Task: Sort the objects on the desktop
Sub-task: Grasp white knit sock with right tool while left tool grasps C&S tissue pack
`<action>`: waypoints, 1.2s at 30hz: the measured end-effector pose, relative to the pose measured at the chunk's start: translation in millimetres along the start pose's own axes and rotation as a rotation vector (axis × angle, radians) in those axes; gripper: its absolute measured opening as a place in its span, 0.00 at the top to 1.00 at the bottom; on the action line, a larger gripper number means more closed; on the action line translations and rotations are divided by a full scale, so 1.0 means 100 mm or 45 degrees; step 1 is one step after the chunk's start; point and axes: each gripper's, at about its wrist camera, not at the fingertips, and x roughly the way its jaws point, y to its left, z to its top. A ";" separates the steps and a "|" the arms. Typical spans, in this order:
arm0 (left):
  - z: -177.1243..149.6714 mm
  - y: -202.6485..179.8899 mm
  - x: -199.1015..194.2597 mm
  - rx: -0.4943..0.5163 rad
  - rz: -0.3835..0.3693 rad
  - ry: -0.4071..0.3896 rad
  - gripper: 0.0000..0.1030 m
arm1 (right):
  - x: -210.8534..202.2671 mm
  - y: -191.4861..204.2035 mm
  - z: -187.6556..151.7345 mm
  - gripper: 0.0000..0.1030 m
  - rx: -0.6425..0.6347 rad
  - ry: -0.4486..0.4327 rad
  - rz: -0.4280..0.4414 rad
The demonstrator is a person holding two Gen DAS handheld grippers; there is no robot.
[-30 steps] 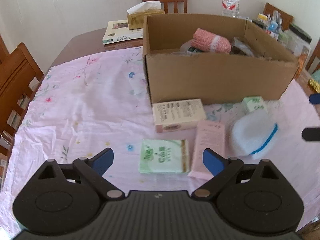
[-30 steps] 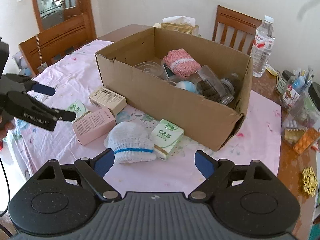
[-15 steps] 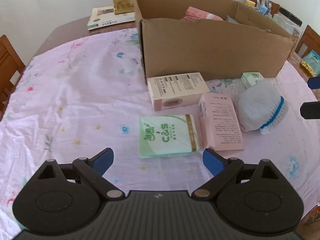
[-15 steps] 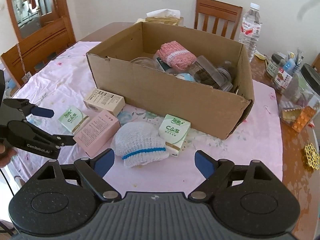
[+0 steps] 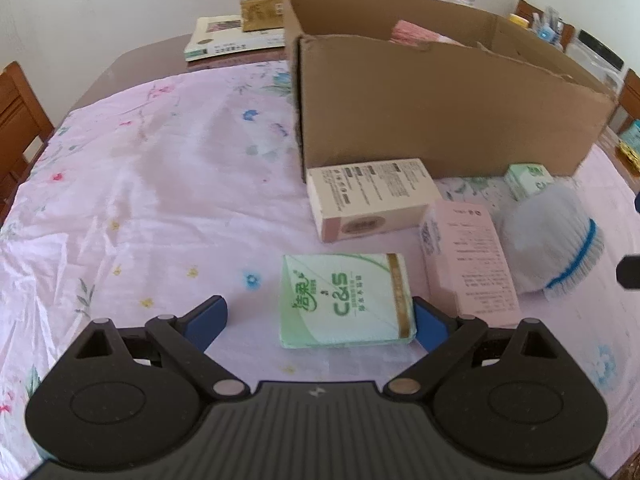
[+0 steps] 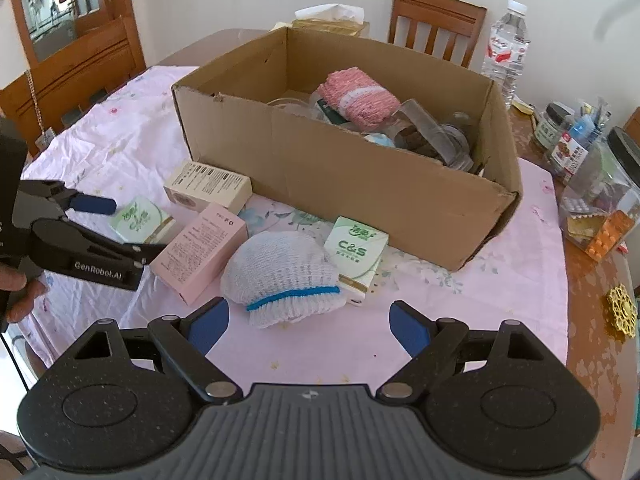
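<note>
Over the last second your left tool point(image 5: 320, 316) has dropped low and closed in on the green tissue pack point(image 5: 346, 300), which now lies flat on the tabletop point(image 5: 160, 184) right between its spread fingers, the right pad point(image 5: 428, 326) almost at the pack's gold-banded end. The pack's long axis runs across the tool, finger to finger, printed face up. Your right tool point(image 6: 310, 326) hangs spread and empty just short of the white knit cap point(image 6: 280, 272), so the left is nearer.
</note>
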 end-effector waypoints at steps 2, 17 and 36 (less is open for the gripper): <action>0.00 0.03 0.01 -0.010 0.016 -0.008 0.07 | 0.04 0.02 0.01 0.12 -0.030 0.005 0.007; -0.06 0.15 -0.03 -0.002 0.005 -0.033 0.07 | 0.47 0.21 0.11 0.12 -0.313 0.035 0.007; 0.03 0.05 0.02 0.046 -0.060 -0.076 0.24 | 0.59 0.32 0.12 0.13 -0.531 0.043 0.075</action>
